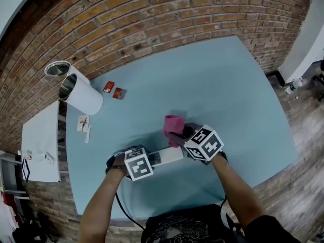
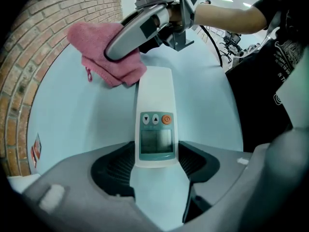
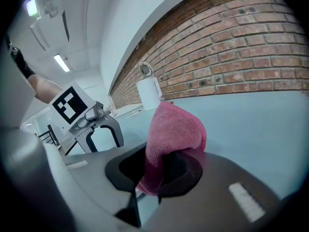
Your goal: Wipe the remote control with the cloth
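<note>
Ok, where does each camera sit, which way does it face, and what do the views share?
Head view: on the person's head, facing steeply down at the blue table; both forearms, left gripper and right gripper show.
Left gripper view: on the left gripper, facing down along jaws clamped on the remote control; right gripper beyond.
Right gripper view: on the right gripper, facing along jaws pinching the pink cloth, towards the brick wall; left gripper at left.
Shared: all three show the pink cloth.

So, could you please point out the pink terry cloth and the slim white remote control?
pink terry cloth (image 3: 176, 124): right gripper view, its folded top.
slim white remote control (image 2: 155, 92): left gripper view, its plain upper body.
</note>
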Action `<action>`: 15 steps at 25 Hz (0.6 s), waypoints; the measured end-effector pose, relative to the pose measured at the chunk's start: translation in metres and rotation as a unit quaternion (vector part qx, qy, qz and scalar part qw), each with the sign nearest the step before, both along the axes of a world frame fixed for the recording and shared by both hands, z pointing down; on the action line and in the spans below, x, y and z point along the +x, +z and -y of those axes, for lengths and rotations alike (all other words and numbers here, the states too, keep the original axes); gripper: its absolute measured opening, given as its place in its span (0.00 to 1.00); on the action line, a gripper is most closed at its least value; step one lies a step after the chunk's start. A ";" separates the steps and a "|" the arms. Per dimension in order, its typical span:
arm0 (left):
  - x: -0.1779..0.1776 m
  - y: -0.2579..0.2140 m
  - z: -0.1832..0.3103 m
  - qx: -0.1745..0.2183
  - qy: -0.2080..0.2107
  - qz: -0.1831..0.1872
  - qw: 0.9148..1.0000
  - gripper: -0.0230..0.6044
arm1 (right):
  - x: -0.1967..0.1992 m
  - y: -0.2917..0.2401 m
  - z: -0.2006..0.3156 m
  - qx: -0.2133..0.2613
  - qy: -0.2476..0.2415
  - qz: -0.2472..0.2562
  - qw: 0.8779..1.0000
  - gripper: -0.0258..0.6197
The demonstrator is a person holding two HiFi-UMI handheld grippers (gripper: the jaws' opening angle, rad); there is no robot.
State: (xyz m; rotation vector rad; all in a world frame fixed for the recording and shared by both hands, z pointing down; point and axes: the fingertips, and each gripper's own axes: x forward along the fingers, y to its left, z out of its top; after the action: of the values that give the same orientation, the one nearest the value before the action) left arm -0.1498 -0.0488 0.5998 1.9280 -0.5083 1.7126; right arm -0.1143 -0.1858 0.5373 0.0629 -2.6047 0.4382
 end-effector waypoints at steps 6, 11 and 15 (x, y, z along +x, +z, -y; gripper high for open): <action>-0.002 -0.001 0.001 0.005 -0.002 -0.004 1.000 0.49 | 0.021 0.001 0.009 -0.009 0.041 0.004 0.999 0.14; -0.003 -0.002 0.000 0.022 -0.015 -0.018 0.999 0.48 | 0.041 -0.002 0.010 -0.001 0.100 0.013 0.995 0.14; -0.005 0.000 0.006 0.045 -0.025 -0.032 0.998 0.48 | 0.068 -0.002 0.003 0.008 0.149 0.013 0.989 0.14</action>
State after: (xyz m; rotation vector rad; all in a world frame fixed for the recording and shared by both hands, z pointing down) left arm -0.1548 -0.0552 0.6002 2.0078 -0.6130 1.6179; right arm -0.0465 -0.1886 0.5353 0.4580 -2.6325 0.5243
